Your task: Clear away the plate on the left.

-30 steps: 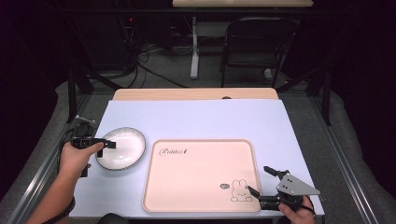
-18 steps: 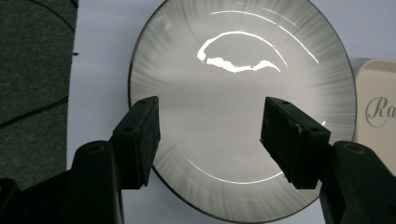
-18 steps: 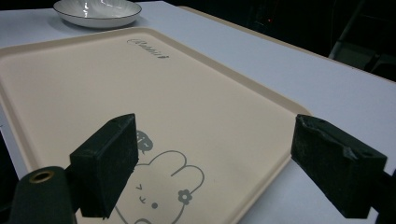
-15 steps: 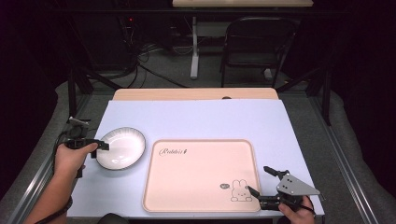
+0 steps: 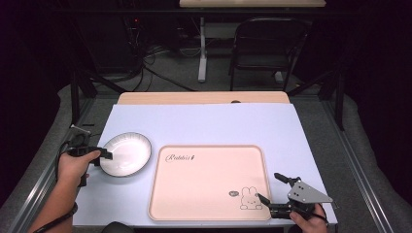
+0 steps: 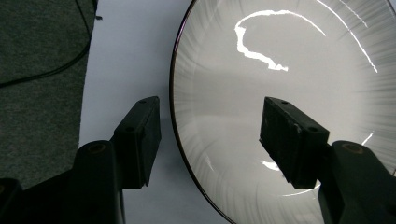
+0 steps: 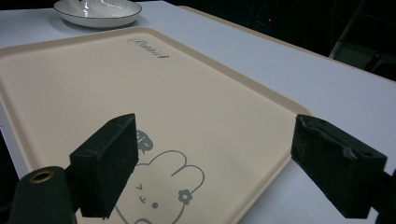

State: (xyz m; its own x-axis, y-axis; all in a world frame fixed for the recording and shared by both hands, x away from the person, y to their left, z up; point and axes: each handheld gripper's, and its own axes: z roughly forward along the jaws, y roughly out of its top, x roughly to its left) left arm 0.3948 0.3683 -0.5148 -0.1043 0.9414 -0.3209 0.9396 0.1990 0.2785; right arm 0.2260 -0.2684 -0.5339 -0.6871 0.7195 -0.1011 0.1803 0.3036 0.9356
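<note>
left tongs (image 6: 210, 135) astride plate (image 6: 299, 93) rim, unclosed

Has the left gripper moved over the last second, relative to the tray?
Yes. The left gripper pulled back toward the table's left edge, away from the tray; its open jaws now straddle the plate rim.

Black gripper (image 5: 108, 156) jaws; grey triangular plate on right gripper (image 5: 278, 194)

High view looks down over the table (image 5: 204, 126); both gripper views sit close, sharing the plate (image 6: 289, 93).
</note>
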